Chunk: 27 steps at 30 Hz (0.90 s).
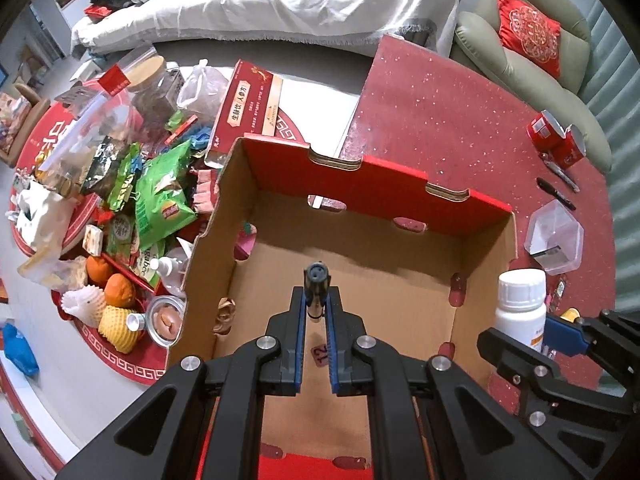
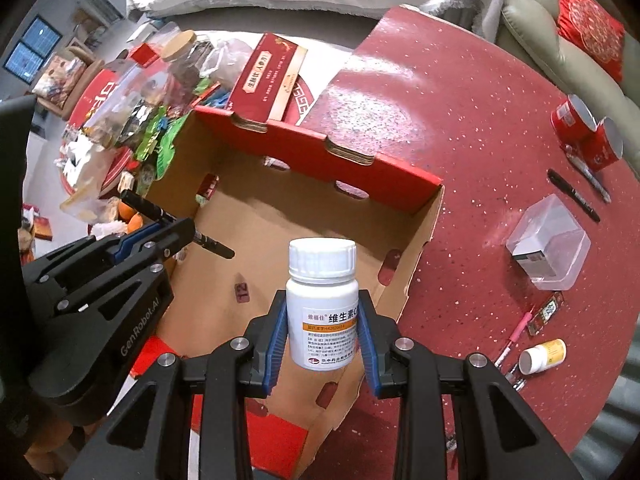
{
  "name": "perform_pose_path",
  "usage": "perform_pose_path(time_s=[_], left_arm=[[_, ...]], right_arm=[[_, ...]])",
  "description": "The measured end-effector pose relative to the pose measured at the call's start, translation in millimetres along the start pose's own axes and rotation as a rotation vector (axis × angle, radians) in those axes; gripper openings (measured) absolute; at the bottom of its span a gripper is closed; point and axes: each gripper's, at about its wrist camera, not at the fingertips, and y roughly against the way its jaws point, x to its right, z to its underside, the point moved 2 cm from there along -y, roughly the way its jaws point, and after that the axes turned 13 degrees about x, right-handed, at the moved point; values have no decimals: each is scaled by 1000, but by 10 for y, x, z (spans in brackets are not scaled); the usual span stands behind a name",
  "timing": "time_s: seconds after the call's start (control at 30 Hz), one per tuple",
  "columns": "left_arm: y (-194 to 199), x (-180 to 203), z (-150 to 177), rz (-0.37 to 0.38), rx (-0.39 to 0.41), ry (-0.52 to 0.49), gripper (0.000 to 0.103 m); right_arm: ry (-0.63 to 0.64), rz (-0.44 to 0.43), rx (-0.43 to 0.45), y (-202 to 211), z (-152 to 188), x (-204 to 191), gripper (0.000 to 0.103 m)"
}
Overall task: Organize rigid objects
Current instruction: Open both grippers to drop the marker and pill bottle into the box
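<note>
An open cardboard box [image 1: 400, 280] with a red rim stands on the red table; it also shows in the right wrist view [image 2: 280, 208]. My left gripper [image 1: 317, 300] is shut on a black marker pen [image 1: 316, 280], held above the inside of the box; the pen also shows in the right wrist view [image 2: 212, 242]. My right gripper [image 2: 323, 320] is shut on a white vitamin bottle [image 2: 323, 304], upright over the box's right front part. The bottle also shows in the left wrist view [image 1: 520, 308].
On the red table [image 2: 460, 120] right of the box lie a clear plastic box [image 2: 548, 240], a black marker [image 2: 572, 196], red cups [image 2: 588, 132], a small white bottle [image 2: 542, 356] and a pink pen [image 2: 516, 332]. Snack bags and fruit [image 1: 120, 208] crowd the left.
</note>
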Motion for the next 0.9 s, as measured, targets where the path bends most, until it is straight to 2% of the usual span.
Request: perform_pose_path(time_s=[0.43,0.8,0.87,0.9], left_arm=[[-307,102,-61,-14,-50,-35,10],[-383,163,-125,-24,-28,-59,10],[-429,173,-126,-25,-37,-66,16],[-450,174,-123,-23,-44,-67,34]], right_arm=[[-42,25,-41,-277,-24,148,34],[-50,44,-71,-465,-6,236,34],[-49,47,-75,-490,-7,246,34],[-47,47,-71,-483,-5,258,35]])
